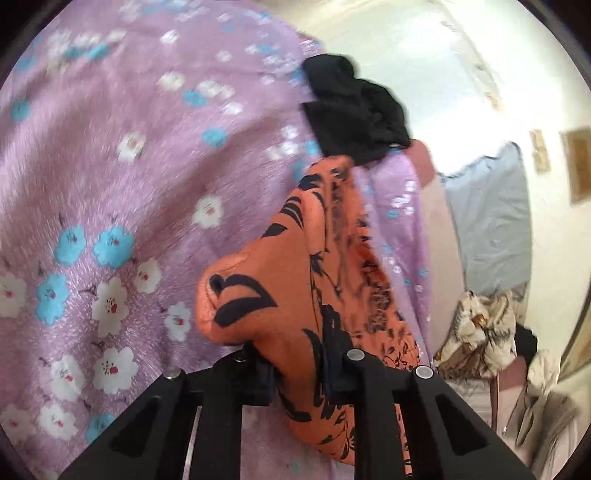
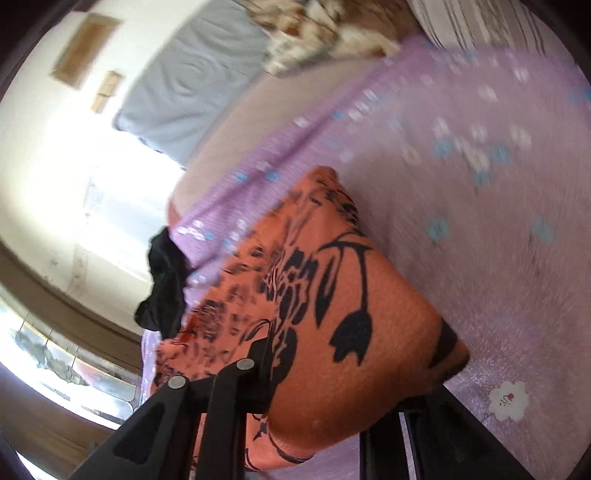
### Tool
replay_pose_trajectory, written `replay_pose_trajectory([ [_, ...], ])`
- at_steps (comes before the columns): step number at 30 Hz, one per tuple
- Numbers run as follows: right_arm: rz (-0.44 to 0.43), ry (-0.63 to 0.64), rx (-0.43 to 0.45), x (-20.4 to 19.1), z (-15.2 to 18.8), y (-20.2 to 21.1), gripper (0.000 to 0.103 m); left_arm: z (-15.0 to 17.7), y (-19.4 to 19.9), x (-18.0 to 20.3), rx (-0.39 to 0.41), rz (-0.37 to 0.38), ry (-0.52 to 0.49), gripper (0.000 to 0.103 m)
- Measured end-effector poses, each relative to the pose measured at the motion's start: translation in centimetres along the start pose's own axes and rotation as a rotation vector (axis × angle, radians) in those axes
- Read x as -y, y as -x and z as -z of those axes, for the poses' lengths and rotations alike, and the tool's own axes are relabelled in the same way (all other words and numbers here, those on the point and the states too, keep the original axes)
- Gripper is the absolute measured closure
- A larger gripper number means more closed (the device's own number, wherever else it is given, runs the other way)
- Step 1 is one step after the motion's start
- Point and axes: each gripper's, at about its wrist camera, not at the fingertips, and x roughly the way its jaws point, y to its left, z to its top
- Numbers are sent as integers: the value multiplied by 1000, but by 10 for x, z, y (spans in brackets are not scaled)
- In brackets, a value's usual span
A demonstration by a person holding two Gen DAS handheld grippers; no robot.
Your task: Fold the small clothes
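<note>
An orange garment with black flower print (image 1: 295, 295) hangs bunched over a purple flowered bedspread (image 1: 110, 166). In the left wrist view my left gripper (image 1: 299, 380) is shut on one end of it, the cloth pinched between the black fingers. The right wrist view shows the same orange garment (image 2: 351, 314) draped over my right gripper (image 2: 332, 398), which is shut on it; its right finger is mostly hidden by the cloth. A small black garment (image 1: 354, 110) lies crumpled at the bed's edge, just beyond the orange one, and appears again as the black garment (image 2: 164, 284) on the left.
The bedspread (image 2: 480, 240) covers the bed. A grey pillow (image 1: 487, 214) (image 2: 192, 92) lies past the bed's edge. A brown-and-white patterned cloth (image 1: 480, 332) (image 2: 314, 33) is heaped nearby. Tiled floor (image 2: 55, 362) shows below the edge.
</note>
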Motion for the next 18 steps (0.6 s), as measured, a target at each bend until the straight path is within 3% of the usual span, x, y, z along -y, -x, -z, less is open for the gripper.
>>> replay_pose_trajectory([
  [7, -21, 121, 45, -24, 18, 68, 85, 25, 64, 2, 1, 15, -86, 85],
  [10, 12, 144, 19, -11, 34, 93, 85, 46, 71, -13, -53, -49, -106, 85],
  [13, 96, 66, -152, 19, 42, 78, 81, 60, 59, -32, -142, -139, -65, 84],
  [15, 131, -25, -252, 40, 42, 68, 79, 61, 61, -39, -155, -137, -47, 82],
  [18, 89, -133, -258, 58, 36, 82, 73, 55, 79, -34, -142, -117, -82, 82],
])
